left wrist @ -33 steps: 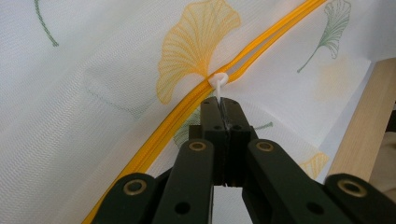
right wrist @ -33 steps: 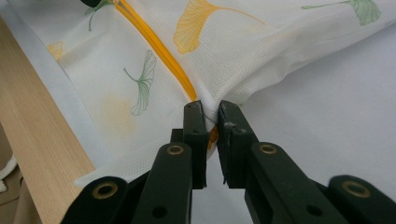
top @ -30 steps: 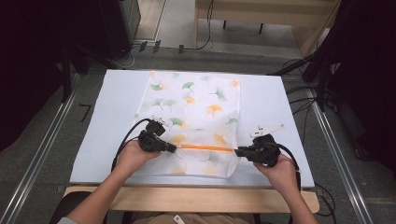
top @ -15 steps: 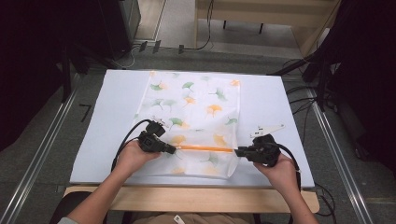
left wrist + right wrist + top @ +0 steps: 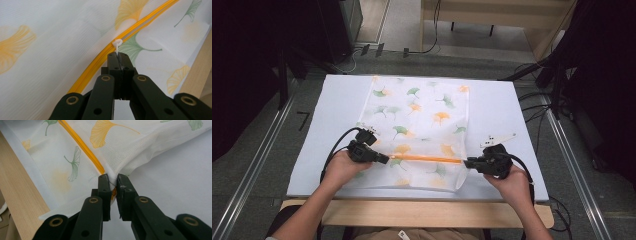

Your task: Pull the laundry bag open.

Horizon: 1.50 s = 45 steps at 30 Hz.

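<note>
The left gripper pinches the small white zipper pull; the right gripper clamps the soft, light white ginkgo-print mesh laundry bag at the end of its orange zipper.

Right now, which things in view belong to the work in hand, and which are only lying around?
In the work:
- mesh laundry bag
- its orange zipper
- white zipper pull, pinched by the left gripper
- right gripper, clamped on the bag's zipper end

Lying around:
- white table cover
- floor cables
</note>
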{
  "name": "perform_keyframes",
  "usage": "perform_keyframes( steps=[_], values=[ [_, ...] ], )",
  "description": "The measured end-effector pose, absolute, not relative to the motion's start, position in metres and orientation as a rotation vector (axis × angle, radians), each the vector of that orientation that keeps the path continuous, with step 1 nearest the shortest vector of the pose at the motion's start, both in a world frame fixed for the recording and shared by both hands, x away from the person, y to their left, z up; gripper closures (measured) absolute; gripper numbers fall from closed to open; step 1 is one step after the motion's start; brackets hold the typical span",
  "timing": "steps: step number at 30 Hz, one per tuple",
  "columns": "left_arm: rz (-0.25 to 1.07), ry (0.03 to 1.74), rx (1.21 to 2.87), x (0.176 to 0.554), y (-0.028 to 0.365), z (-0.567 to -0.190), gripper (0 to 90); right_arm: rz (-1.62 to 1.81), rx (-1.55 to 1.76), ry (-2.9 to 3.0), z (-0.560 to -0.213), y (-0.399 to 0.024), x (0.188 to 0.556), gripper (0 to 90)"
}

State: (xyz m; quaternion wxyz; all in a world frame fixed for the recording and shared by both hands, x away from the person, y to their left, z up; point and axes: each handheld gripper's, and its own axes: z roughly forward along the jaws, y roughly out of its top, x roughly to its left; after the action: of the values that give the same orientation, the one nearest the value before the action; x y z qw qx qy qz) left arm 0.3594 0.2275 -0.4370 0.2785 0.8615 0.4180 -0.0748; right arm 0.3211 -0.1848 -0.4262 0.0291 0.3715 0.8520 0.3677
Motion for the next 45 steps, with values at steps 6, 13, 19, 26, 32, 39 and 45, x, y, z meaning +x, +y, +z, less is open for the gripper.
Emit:
perform_keyframes(
  steps=[6,13,19,26,32,39,45],
  values=[
    [-0.195,1.132,2.289,0.3577,0.2323,-0.4358,90.0,1.128,1.141,2.630,-0.4265,-0.1828,0.3216,84.4],
    [-0.194,1.120,2.297,0.3576,0.2305,-0.4358,90.0,1.118,1.148,2.631,-0.4268,-0.1838,0.3217,84.4],
    [-0.202,1.114,2.306,0.3576,0.2295,-0.4363,90.0,1.116,1.146,2.632,-0.4268,-0.1836,0.3217,84.5],
    [-0.202,1.115,2.306,0.3578,0.2294,-0.4364,90.0,1.114,1.146,2.632,-0.4270,-0.1835,0.3219,84.5],
    [-0.204,1.113,2.305,0.3577,0.2294,-0.4364,90.0,1.114,1.146,2.634,-0.4273,-0.1836,0.3220,84.5],
    [-0.203,1.115,2.303,0.3577,0.2294,-0.4365,90.0,1.112,1.148,2.637,-0.4277,-0.1833,0.3221,84.4],
    [-0.197,1.118,2.299,0.3574,0.2299,-0.4360,90.0,1.113,1.148,2.637,-0.4276,-0.1835,0.3221,84.5]
  ],
)
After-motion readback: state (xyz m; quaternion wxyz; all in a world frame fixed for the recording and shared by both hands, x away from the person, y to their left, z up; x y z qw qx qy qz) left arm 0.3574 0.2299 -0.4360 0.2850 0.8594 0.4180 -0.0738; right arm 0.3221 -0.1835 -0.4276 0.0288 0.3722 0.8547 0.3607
